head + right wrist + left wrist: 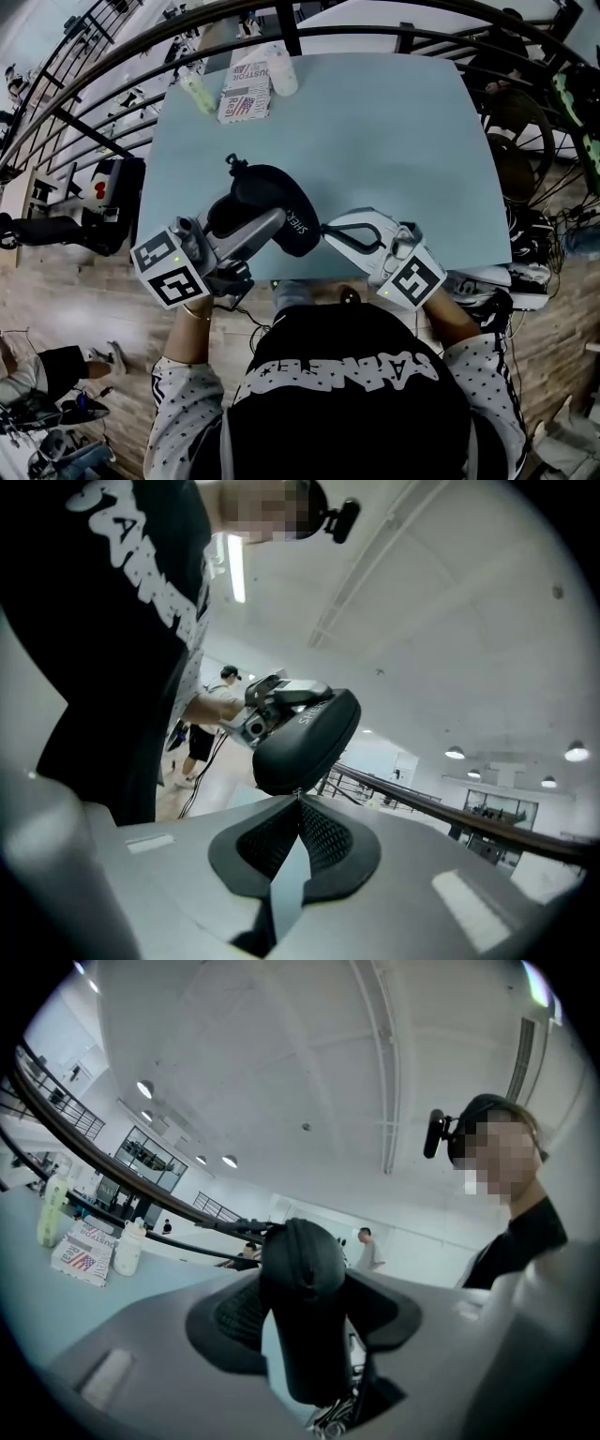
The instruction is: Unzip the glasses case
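Your left claw (305, 1335) clamps the glasses case (302, 1274); your right claw (300, 810), pinched tight on the tiny zip pull (298, 795) beneath the case, could slip if you yank

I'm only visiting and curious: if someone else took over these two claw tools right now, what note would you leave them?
Left claw: shut on the case, holding it up above the table.
Right claw: shut at the case's edge, apparently pinching the zip pull.
Done: case gripped, pull seemingly caught.
Left: draw the pull round the case; no opening shows yet.
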`<move>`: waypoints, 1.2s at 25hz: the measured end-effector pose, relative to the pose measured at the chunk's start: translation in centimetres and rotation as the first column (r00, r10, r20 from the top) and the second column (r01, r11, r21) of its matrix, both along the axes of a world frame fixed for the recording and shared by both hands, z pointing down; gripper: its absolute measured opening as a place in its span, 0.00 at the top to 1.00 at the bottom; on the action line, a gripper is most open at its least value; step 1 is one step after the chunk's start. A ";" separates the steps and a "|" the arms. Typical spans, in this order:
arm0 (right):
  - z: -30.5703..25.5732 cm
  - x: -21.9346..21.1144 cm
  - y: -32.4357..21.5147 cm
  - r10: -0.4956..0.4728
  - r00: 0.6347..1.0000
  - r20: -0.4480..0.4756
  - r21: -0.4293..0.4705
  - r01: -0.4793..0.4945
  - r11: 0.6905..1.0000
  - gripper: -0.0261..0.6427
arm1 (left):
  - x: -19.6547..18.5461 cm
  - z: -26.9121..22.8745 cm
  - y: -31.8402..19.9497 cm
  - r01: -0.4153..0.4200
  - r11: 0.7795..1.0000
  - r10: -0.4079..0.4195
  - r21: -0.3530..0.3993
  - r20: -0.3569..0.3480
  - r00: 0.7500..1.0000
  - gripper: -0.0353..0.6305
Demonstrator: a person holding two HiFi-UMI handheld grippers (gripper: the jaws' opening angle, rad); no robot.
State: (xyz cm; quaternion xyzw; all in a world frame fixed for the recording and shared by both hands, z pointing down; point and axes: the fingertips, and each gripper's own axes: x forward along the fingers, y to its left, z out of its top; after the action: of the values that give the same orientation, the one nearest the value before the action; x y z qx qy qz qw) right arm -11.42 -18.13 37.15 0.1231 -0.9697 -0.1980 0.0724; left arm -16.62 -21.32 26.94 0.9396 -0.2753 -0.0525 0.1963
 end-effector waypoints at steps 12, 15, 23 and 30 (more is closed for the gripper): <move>3.3 0.7 1.8 -0.081 0.960 -0.268 0.156 0.126 0.980 0.95 | 2.6 3.0 2.0 -0.097 0.995 0.103 -0.037 0.180 0.978 0.95; 3.5 1.1 1.6 -0.088 0.954 -0.287 0.155 0.137 0.978 0.95 | 2.7 3.4 2.0 -0.108 0.993 0.115 -0.048 0.188 0.975 0.95; 2.5 3.2 0.2 -0.035 0.970 -0.240 0.128 0.068 0.989 0.95 | 2.9 3.6 2.0 -0.098 0.992 0.109 -0.080 0.143 0.984 0.95; 5.4 1.9 1.3 0.002 0.810 -0.586 0.371 0.266 0.890 0.95 | 3.9 5.4 2.9 -0.160 0.985 0.173 -0.068 0.318 0.932 0.95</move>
State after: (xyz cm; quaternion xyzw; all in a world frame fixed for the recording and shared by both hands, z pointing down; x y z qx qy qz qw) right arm -9.55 -16.88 42.50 0.0015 -0.8395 -0.4422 0.3157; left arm -12.70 -18.47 32.38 0.9512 -0.2240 0.1244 0.1717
